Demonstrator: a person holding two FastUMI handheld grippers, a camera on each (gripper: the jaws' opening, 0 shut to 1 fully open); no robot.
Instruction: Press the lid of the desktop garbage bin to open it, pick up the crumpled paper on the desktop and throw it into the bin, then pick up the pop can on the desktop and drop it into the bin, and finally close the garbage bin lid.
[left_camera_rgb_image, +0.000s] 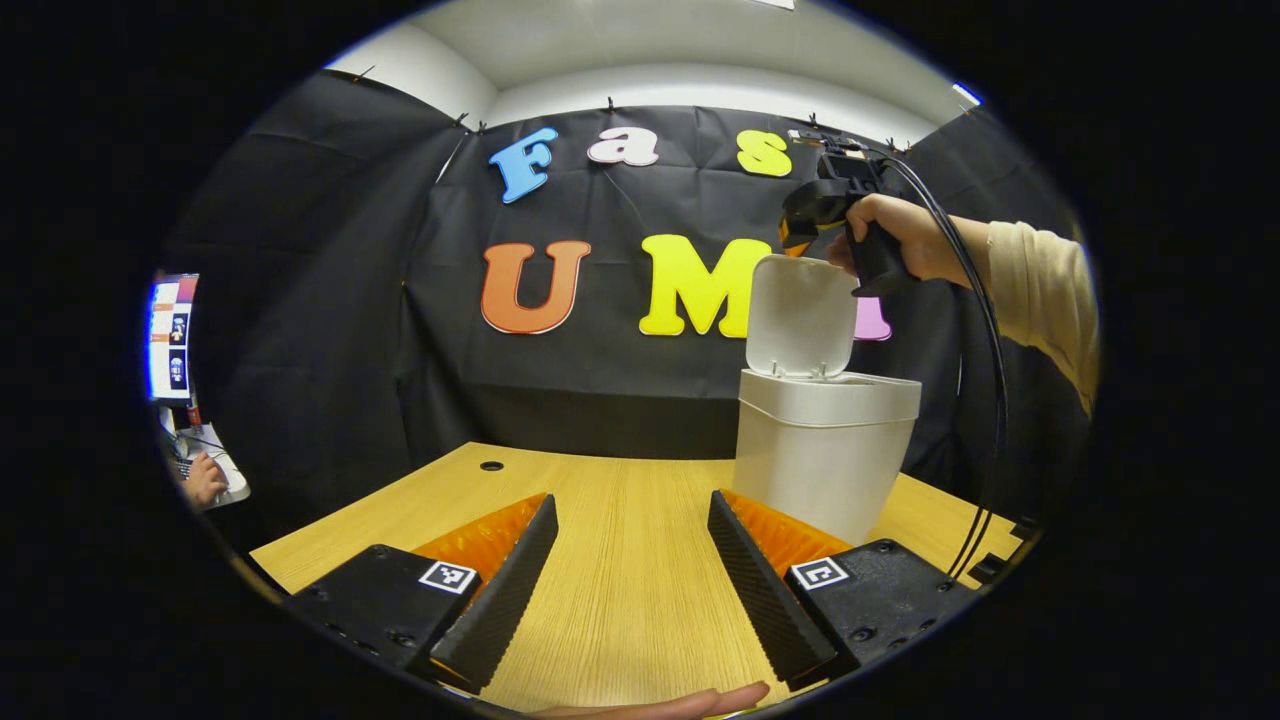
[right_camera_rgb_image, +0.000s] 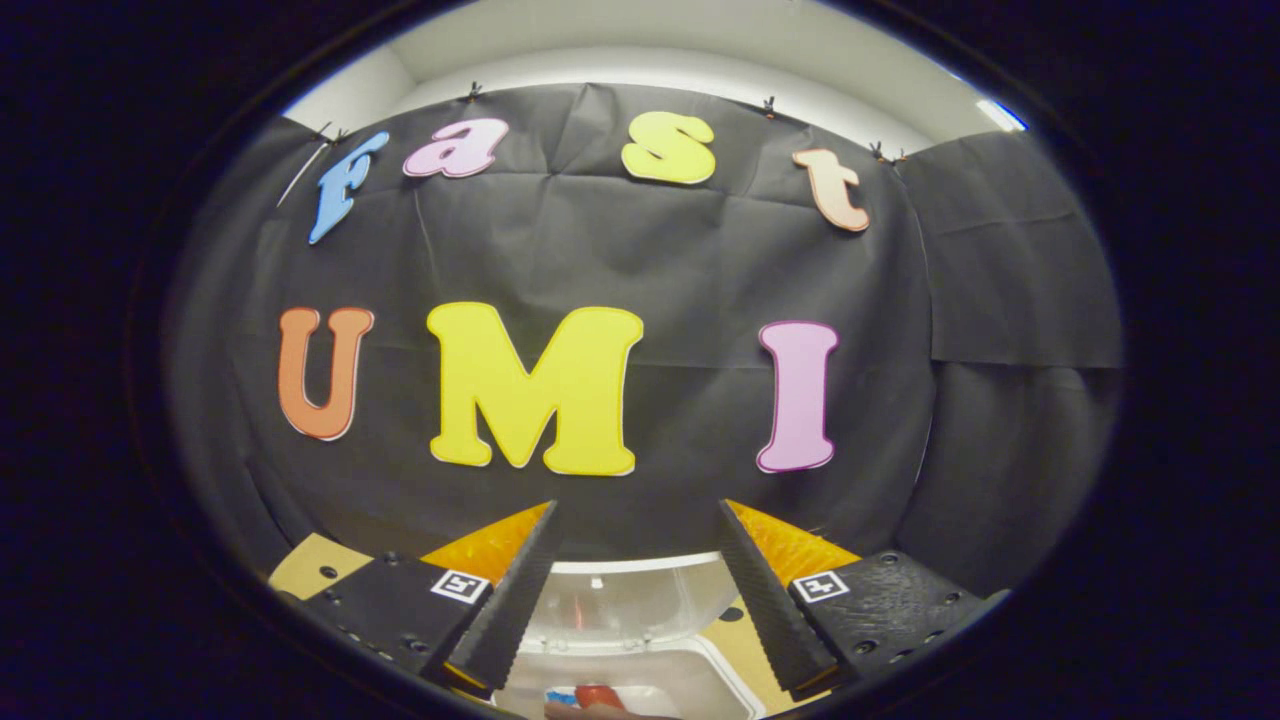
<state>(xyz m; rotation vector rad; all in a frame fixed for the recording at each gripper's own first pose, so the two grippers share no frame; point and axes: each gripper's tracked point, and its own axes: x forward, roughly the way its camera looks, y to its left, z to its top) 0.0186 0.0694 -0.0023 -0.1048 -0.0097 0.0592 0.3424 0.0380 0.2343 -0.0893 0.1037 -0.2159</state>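
Note:
The white garbage bin (left_camera_rgb_image: 825, 455) stands on the wooden table (left_camera_rgb_image: 620, 560), right of centre, with its lid (left_camera_rgb_image: 800, 315) swung up and open. My left gripper (left_camera_rgb_image: 632, 580) hovers low over the table in front of the bin, open, with nothing between its fingers. A hand (left_camera_rgb_image: 900, 235) holds my right gripper (left_camera_rgb_image: 800, 232) above the bin, just behind the raised lid. In the right gripper view that gripper (right_camera_rgb_image: 632, 600) is open and empty over the open lid (right_camera_rgb_image: 620, 600) and the bin's rim (right_camera_rgb_image: 700, 665). A small red and blue thing (right_camera_rgb_image: 592, 695) lies down inside the bin.
A monitor (left_camera_rgb_image: 172, 335) and a person's hand (left_camera_rgb_image: 205, 478) on a keyboard sit beyond the table's left edge. A cable hole (left_camera_rgb_image: 491, 466) marks the table's far left. The right gripper's cable (left_camera_rgb_image: 990, 400) hangs down behind the bin. A hand's edge (left_camera_rgb_image: 660, 705) shows at the bottom.

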